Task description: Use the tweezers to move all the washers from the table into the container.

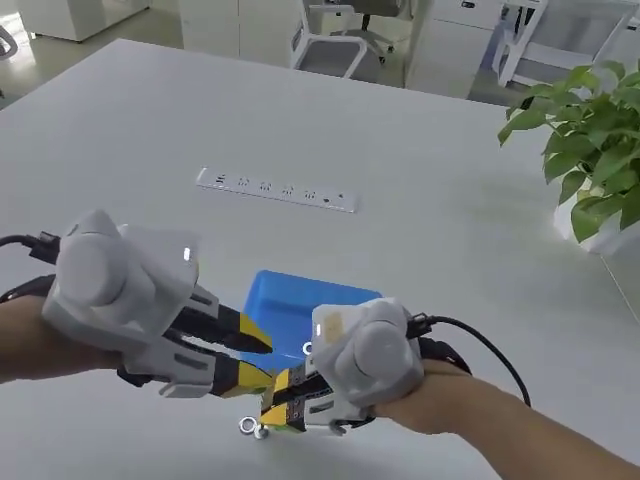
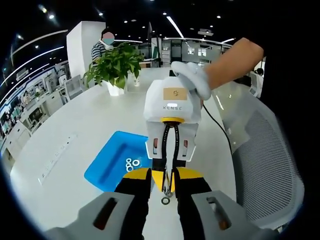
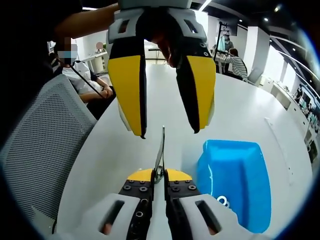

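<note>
Right gripper view: right gripper [image 3: 155,176] clamped on the tweezers [image 3: 160,147], with the left gripper [image 3: 168,131] spread open right in front of it. One loose washer [image 2: 165,200] is on the table [image 2: 100,115] beside the blue container [image 3: 240,170], potted plant [image 2: 116,65] further back.

Your left gripper [image 3: 168,133] and right gripper [image 3: 160,176] both wear pale grey shells, with yellow jaws edged in black. The tweezers [image 3: 161,150] are bare silver, and so are the washers [image 2: 131,164]. The container [image 1: 300,300] is bright blue against the off-white table [image 1: 430,180]. At twelve o'clock you have a white power strip [image 1: 275,190]; at two o'clock, a green-leaved plant [image 1: 590,130].
</note>
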The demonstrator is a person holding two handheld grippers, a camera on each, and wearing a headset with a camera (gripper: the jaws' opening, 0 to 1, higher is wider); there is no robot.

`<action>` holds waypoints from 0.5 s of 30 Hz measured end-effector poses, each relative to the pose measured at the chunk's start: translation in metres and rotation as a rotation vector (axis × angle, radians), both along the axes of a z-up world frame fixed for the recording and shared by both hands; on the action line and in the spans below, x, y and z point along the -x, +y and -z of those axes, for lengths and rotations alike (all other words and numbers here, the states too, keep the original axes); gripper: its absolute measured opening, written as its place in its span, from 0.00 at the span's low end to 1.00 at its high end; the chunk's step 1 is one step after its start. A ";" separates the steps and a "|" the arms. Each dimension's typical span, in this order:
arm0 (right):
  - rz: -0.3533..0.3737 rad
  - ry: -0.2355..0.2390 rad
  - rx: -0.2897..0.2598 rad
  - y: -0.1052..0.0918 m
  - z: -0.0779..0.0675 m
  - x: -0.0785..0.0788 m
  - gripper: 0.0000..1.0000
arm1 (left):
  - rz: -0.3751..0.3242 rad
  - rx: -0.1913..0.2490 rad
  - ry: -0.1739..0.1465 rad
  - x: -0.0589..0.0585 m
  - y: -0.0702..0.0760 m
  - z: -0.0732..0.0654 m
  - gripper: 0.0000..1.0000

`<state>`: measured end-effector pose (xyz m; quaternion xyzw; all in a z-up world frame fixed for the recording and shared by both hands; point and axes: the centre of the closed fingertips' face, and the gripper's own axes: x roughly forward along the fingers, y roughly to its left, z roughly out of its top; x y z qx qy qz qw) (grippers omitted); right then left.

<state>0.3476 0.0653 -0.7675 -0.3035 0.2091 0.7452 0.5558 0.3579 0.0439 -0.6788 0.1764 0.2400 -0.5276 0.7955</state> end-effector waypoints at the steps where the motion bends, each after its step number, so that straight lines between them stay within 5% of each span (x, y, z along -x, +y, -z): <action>1: 0.002 0.002 -0.001 0.000 -0.001 0.000 0.08 | -0.006 0.006 0.002 0.000 0.001 -0.001 0.27; 6: 0.002 -0.004 -0.005 -0.002 -0.008 -0.002 0.08 | -0.039 0.042 0.008 0.000 0.004 -0.002 0.44; 8: 0.003 -0.008 -0.007 -0.003 -0.012 -0.003 0.08 | -0.062 0.057 -0.021 -0.004 0.006 -0.003 0.55; 15: 0.003 -0.010 -0.019 -0.006 -0.028 -0.006 0.08 | -0.120 0.101 -0.010 -0.004 0.014 -0.005 0.67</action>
